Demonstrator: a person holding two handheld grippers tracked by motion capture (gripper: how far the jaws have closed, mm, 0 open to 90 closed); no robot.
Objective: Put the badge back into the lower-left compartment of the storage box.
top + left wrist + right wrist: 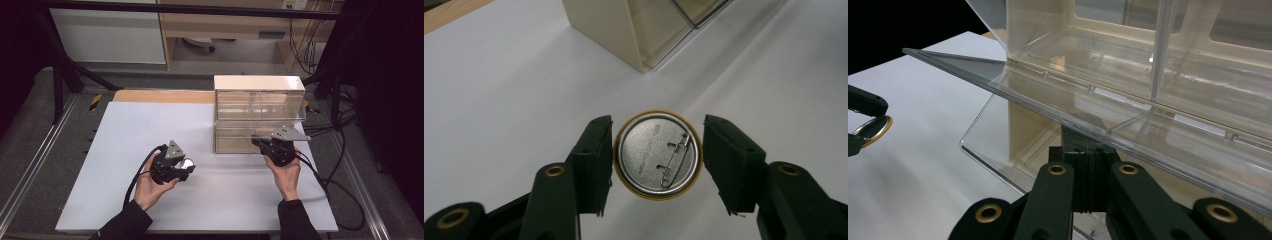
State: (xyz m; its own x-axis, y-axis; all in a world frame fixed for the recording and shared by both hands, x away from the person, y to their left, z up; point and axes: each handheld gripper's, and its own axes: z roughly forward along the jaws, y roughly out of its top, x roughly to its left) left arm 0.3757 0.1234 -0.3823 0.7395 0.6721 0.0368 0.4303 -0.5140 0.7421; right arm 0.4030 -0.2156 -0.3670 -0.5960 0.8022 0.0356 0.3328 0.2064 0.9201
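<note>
Badge (658, 155) being carried, clamped in left hand-held gripper (658, 160); right hand-held gripper (1091, 165), jaws closed, is propping drawer flap (1048, 90); next, place it inside.

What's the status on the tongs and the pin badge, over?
Left tongs shut on pin badge, back side showing. Right tongs shut, under clear flap of storage box. Nothing blocking.

Round pin badge (658, 155), back showing, lifted.

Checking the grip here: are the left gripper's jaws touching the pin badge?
Touching. In the left gripper view the badge hangs off the white table, its gold rim pinched on both sides by the left gripper.
</note>
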